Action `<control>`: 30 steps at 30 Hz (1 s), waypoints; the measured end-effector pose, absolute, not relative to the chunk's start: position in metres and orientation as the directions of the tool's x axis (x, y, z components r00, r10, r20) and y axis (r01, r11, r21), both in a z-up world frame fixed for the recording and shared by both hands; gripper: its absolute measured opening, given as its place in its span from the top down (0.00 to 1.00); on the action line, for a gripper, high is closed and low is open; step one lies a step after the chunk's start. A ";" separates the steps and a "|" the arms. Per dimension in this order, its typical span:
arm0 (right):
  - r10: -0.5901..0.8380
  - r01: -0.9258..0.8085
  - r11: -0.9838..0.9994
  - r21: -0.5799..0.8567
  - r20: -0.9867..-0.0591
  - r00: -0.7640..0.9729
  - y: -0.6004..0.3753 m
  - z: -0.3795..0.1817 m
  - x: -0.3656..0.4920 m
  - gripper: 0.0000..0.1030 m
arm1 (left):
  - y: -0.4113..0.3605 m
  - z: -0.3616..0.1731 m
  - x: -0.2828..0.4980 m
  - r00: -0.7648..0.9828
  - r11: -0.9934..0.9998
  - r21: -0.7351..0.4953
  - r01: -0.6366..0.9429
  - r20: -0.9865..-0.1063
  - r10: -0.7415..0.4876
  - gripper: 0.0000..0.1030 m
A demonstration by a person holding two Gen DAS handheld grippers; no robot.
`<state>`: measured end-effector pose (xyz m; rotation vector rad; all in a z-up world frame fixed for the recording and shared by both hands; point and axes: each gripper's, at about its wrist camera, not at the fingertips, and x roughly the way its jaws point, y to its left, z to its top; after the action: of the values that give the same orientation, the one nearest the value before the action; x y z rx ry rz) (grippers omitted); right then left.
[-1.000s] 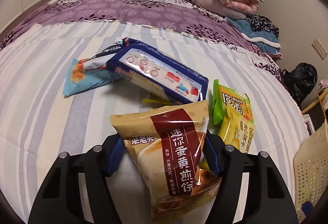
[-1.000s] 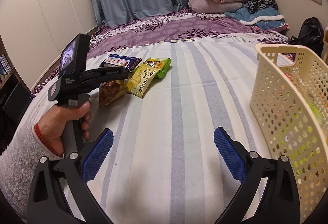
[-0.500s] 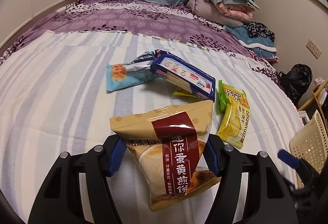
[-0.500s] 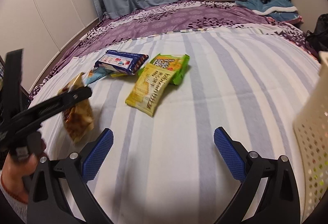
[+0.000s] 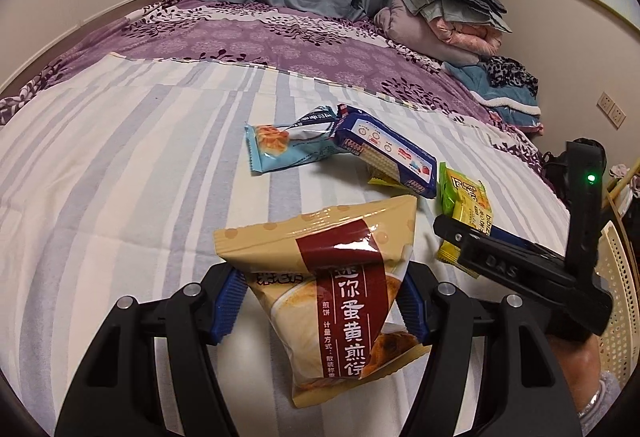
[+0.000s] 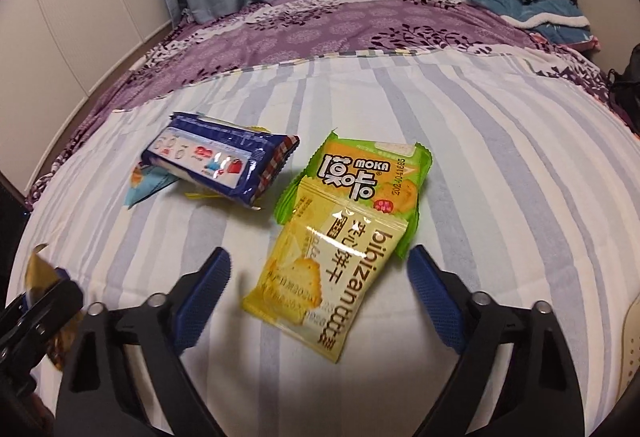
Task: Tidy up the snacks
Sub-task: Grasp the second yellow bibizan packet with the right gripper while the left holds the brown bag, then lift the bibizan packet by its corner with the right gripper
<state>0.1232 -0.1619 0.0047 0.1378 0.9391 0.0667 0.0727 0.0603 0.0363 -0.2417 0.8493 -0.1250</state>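
Gripping a tan egg-pancake packet (image 5: 332, 301) between both blue pads, the left tongs (image 5: 320, 297) hold it above the striped bed (image 5: 120, 177). Right tongs (image 6: 320, 285) stand wide apart, empty, flanking a yellow biscuit packet (image 6: 320, 277) lying on the bed, overlapping a green Moka packet (image 6: 360, 173). Blue cracker pack (image 6: 224, 161) lies nearby.

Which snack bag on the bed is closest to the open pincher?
The yellow biscuit packet printed "bibizan". It lies right between the open right gripper's blue fingers, overlapping the green "MOKA" packet. The dark blue cracker pack lies farther away.
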 end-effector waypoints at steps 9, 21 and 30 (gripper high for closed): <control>0.078 0.021 0.994 0.112 -0.803 0.591 -0.170 0.007 0.121 0.48 | 0.065 0.035 0.071 0.655 0.962 -0.273 0.010 -0.725 -0.212 0.35; 0.123 -0.037 0.991 0.130 -0.760 0.638 -0.181 0.032 0.085 0.65 | 0.054 0.052 0.061 0.675 0.962 -0.270 0.042 -0.702 -0.227 0.35; 0.149 -0.071 0.988 0.136 -0.752 0.642 -0.176 0.036 0.079 0.69 | 0.045 0.069 0.049 0.695 0.963 -0.261 0.068 -0.680 -0.233 0.35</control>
<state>0.0787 -0.1764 0.0361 0.0970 0.8644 0.1253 0.0490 0.0454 0.0688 -0.2225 0.7856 -0.1699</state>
